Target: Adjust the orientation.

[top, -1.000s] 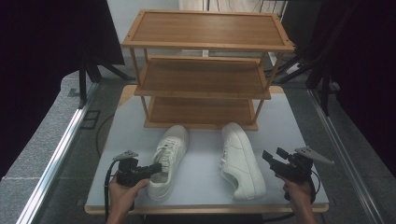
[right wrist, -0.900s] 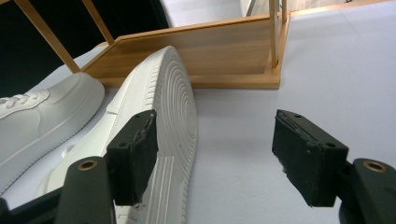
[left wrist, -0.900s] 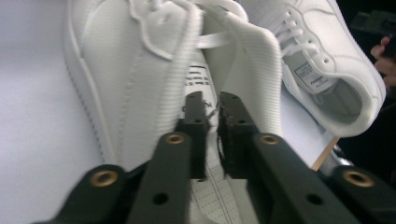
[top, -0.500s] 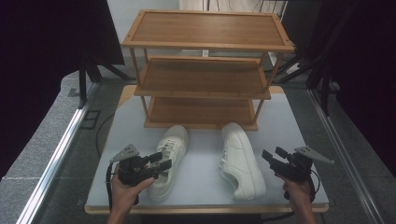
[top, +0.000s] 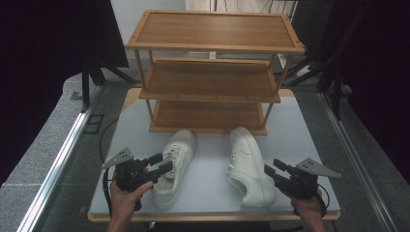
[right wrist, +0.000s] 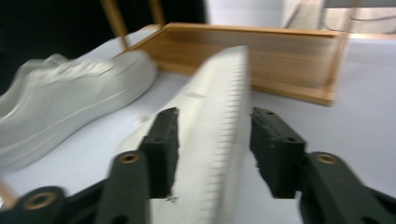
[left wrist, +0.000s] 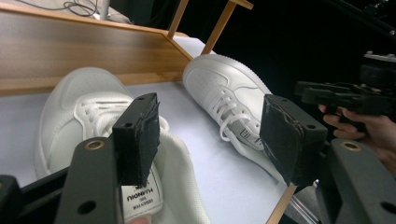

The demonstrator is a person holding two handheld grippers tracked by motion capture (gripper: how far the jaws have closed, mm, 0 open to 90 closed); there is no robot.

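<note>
In the high view, two white shoes lie on the table (top: 309,140) between the rack (top: 212,72) and the near edge. The left gripper (top: 162,164) has just been opening over the heel of the left shoe (top: 175,166). The right gripper (top: 270,170) is at the heel of the right shoe (top: 247,164). In the left gripper view, the jaws stand spread above the left shoe (left wrist: 84,116), not touching it. In the right gripper view, the jaws have just been closing; the right shoe (right wrist: 215,121) is between them, but the blur hides whether they press it.
</note>
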